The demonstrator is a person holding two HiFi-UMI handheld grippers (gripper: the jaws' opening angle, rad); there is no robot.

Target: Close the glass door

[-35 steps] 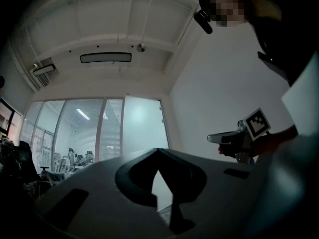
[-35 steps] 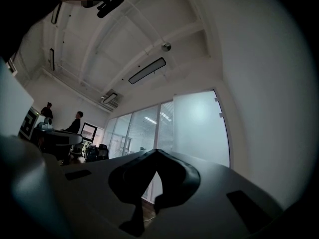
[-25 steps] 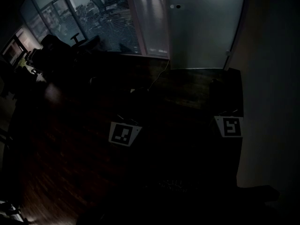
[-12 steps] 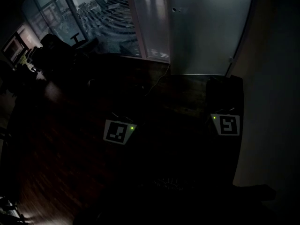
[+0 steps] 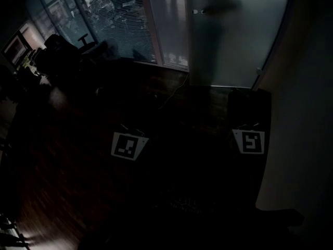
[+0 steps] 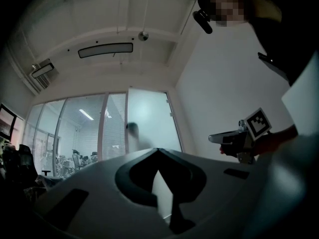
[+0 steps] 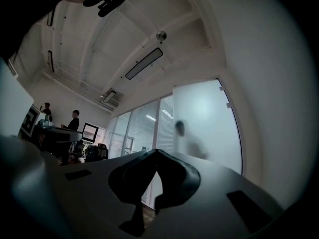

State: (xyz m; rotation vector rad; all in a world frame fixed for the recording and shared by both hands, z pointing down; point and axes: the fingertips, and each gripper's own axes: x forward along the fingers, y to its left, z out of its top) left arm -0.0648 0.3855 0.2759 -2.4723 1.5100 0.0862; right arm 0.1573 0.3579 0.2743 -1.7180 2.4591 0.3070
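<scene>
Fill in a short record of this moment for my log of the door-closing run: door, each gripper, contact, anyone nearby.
door: frosted glass door, ahead of both grippers; cannot tell whether it is fully shut
left: left gripper, jaws together, nothing held
right: right gripper, jaws together, nothing held
contact: neither gripper touches the door
nearby: blurred figure behind the glass

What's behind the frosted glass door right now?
A blurred dark figure of a person shows behind the frosted glass door. The frosting hides all detail of it and of the room beyond.
</scene>
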